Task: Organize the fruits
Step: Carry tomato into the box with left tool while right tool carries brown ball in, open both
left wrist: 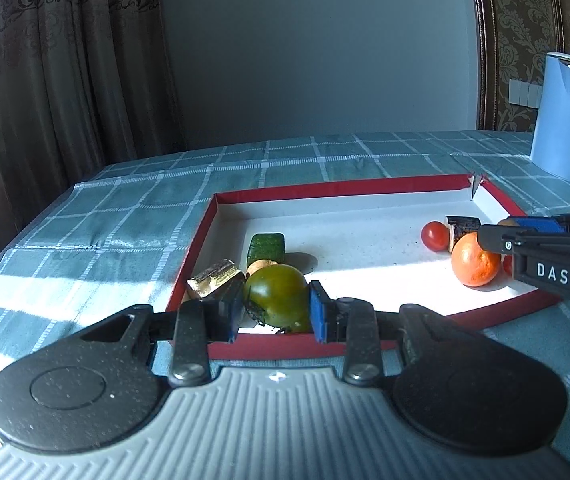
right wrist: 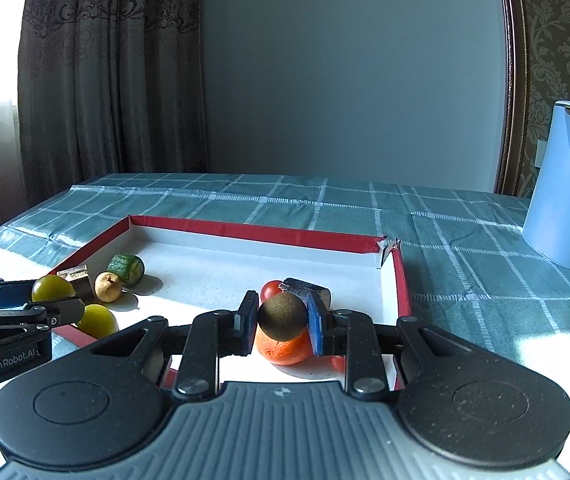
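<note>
The right claw [right wrist: 281, 322] is clamped on a brown kiwi [right wrist: 282, 316] directly above the orange [right wrist: 283, 350] at the tray's [right wrist: 253, 232] right end, while the left claw [left wrist: 276, 306], clamped on a green tomato [left wrist: 277, 298], sits toward nine o'clock.

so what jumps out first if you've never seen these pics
Each gripper holds a fruit over the red-rimmed tray: the left gripper clamps a green tomato, the right gripper a brown round fruit above an orange. A pale blue kettle stands far right on the checked cloth.
</note>
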`<state>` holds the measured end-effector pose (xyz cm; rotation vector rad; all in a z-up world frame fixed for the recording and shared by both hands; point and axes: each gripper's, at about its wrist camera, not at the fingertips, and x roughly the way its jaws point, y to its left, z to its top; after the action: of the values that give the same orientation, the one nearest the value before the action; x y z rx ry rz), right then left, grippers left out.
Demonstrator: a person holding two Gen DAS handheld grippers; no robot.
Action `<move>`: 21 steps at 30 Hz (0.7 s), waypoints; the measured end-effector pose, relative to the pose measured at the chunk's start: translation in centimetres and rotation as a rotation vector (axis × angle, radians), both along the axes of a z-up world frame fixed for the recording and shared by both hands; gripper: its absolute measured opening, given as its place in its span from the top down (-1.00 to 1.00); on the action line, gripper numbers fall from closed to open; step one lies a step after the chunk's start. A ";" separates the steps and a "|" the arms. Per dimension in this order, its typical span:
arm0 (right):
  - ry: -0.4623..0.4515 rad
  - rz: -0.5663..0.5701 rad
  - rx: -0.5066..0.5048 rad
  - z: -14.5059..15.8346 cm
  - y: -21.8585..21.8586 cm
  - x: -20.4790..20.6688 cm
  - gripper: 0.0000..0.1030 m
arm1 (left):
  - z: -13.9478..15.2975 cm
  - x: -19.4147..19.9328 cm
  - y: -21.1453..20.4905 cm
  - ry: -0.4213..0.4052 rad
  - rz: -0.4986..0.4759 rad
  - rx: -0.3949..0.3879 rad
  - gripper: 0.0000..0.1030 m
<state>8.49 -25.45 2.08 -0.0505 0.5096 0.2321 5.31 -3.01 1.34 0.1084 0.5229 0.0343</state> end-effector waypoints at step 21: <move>-0.010 -0.032 -0.026 -0.8 0.3 2.7 -0.50 | -1.1 4.4 -1.5 0.002 0.038 0.084 -0.45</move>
<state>11.18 -25.15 1.32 -0.0682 0.5035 0.1941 9.73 -4.52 0.29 0.1801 0.5254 0.0931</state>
